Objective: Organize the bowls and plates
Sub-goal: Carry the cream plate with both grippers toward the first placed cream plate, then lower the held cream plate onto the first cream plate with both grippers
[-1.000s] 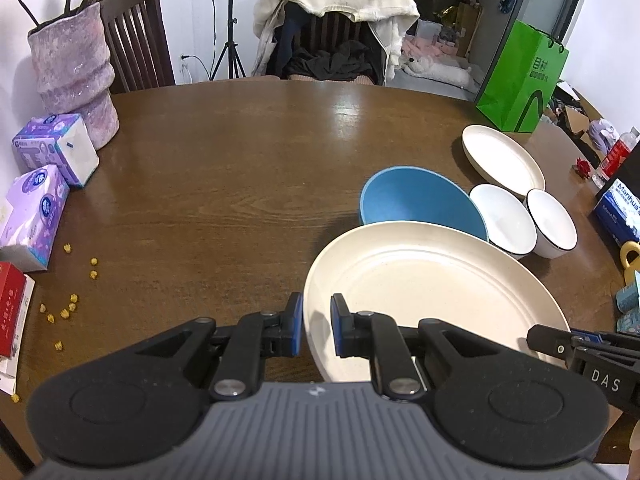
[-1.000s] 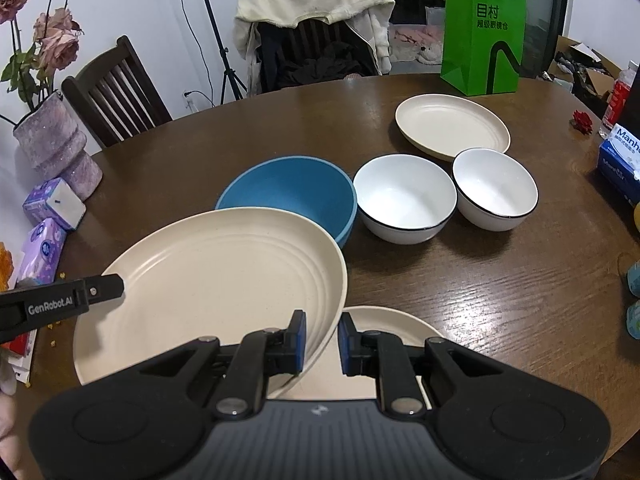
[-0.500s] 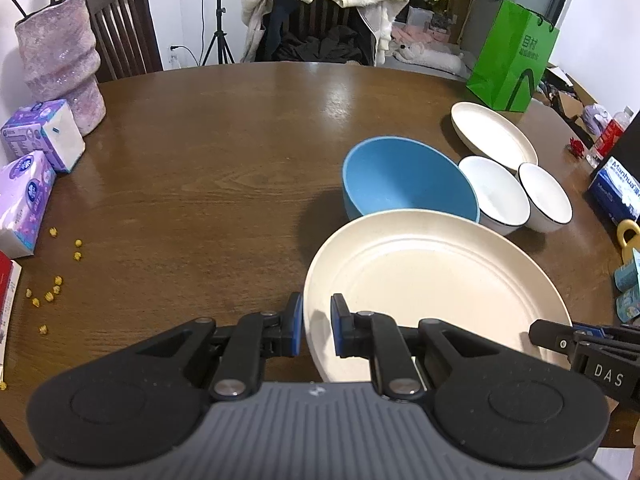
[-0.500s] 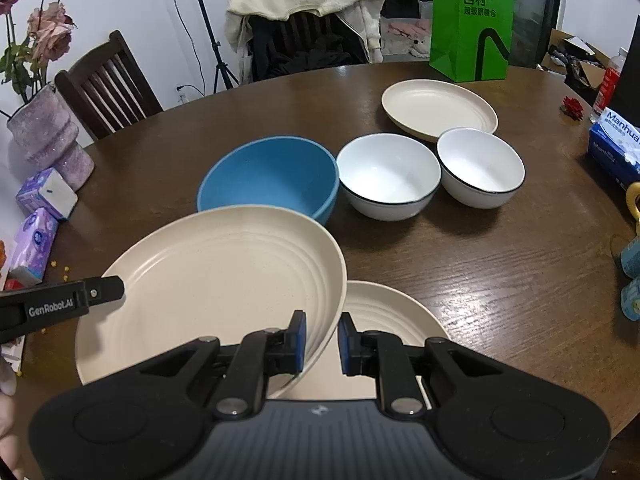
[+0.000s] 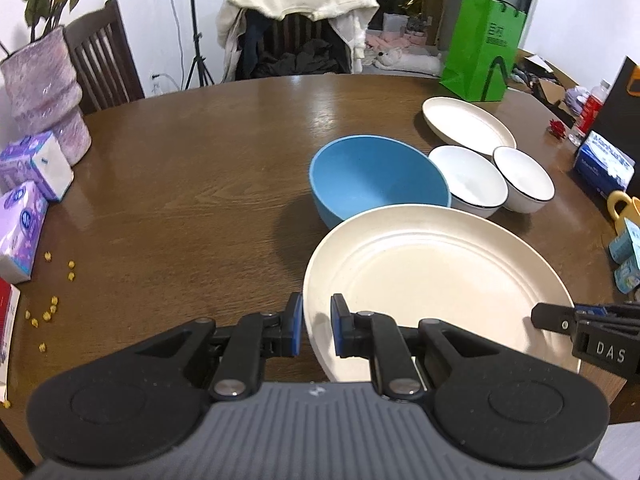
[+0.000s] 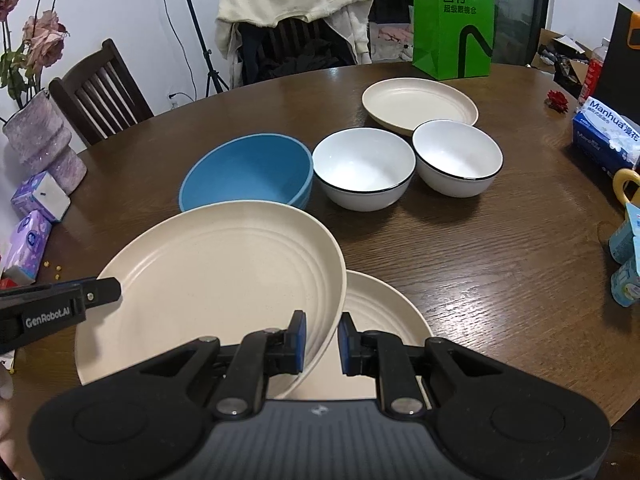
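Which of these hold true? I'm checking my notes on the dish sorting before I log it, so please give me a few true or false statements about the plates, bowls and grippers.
1. Both grippers grip the same large cream ridged plate, the left gripper and the right gripper on opposite edges. True.
2. The blue round bowl is stacked inside a white bowl. False: it stands alone on the brown wooden table, beside the nearer white black-rimmed bowl.
3. A second cream plate lies on the table under the held plate's right edge. True.
4. Three white bowls stand in a row. False: only two, the other white bowl to the right.
5. The far cream plate lies in front of a green paper bag. True.
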Tool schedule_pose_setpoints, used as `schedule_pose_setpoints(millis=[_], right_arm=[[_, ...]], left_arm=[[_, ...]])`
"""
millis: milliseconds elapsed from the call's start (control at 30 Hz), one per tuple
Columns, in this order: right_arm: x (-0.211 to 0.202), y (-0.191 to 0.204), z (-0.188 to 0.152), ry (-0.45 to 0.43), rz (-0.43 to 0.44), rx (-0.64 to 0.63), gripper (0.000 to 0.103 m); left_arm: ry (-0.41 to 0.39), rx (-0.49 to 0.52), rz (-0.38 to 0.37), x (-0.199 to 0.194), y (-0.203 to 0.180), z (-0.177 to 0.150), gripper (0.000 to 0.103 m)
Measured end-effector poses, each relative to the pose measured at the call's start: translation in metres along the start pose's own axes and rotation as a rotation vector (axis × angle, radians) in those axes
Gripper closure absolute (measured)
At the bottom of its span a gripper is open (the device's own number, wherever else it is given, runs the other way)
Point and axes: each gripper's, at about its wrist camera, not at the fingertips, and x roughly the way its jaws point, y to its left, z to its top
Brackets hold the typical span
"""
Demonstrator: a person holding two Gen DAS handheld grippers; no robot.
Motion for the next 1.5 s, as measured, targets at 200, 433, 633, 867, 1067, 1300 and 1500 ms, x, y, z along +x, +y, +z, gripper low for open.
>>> schedule_pose_setpoints(millis=[200, 433, 633, 867, 1067, 1300, 1500], right_arm=[[-0.008, -0.006, -0.008, -0.034, -0.019, 0.001, 0.087], [-0.016, -0.019, -0.018, -0.057, -0.054, 0.008, 0.087], [-0.016, -0.034, -0.026, -0.046, -0.083, 0.035, 0.087], [-0.011, -0.048, -0.036, -0.022, -0.107, 0.054, 0.087], [-0.003, -0.053, -0.043, 0.001, -0.113, 0.05, 0.087], [0.007, -0.057, -0.047, 0.028, -0.12, 0.039, 0.087], [0.014, -0.058, -0.05, 0.048, -0.124, 0.029, 0.087]], left_arm=[[-0.013, 0.045, -0.031, -0.001, -0.01, -0.005, 0.088], [-0.004, 0.092, -0.071, 0.001, -0.025, -0.012, 0.088], [0.03, 0.128, -0.101, 0.01, -0.04, -0.02, 0.088], [0.063, 0.151, -0.113, 0.02, -0.049, -0.023, 0.088], [0.097, 0.161, -0.111, 0.032, -0.054, -0.029, 0.088], [0.127, 0.17, -0.109, 0.042, -0.057, -0.035, 0.088], [0.151, 0.18, -0.102, 0.051, -0.06, -0.038, 0.088]])
